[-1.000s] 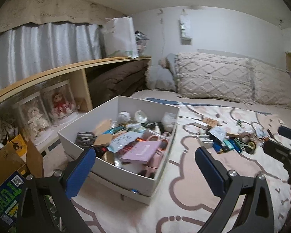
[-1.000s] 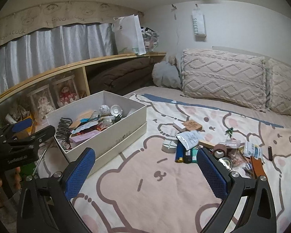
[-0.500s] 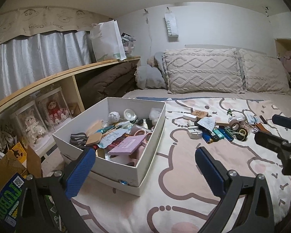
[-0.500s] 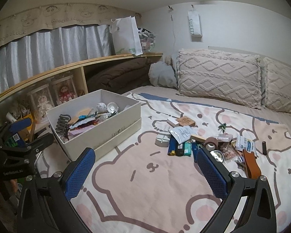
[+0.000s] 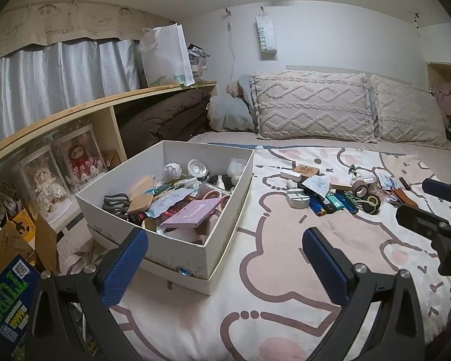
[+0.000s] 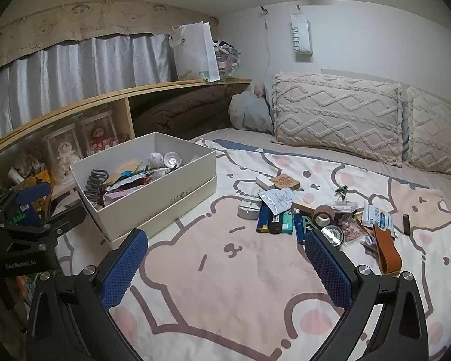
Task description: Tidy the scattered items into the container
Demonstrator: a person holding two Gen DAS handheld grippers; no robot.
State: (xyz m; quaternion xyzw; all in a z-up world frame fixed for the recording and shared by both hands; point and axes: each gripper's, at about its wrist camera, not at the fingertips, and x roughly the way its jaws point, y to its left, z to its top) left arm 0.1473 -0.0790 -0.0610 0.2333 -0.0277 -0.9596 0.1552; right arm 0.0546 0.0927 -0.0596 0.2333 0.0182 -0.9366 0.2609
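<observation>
Both grippers, left and right, fingers apart and empty; half-filled white cardboard box centre-left, loose lighters and tape rolls centre-right awaiting pickup.

- Bed: covered by a cream blanket printed with pink bear outlines; it carries everything listed below.
- White box: stands on the blanket at the bed's left side, seated in its own lid and filled with mixed small items.
- Pillows: two textured beige pillows lie at the head of the bed, side by side.
- Scattered items: a loose cluster lies on the blanket to the right of the box, well apart from it.
- Lighters: several lie side by side at the cluster's near edge.
- Tape roll: brown, just beside the lighters.
- Brown strap: lies at the cluster's right edge.
- Round white case: lies at the cluster's left edge.
</observation>
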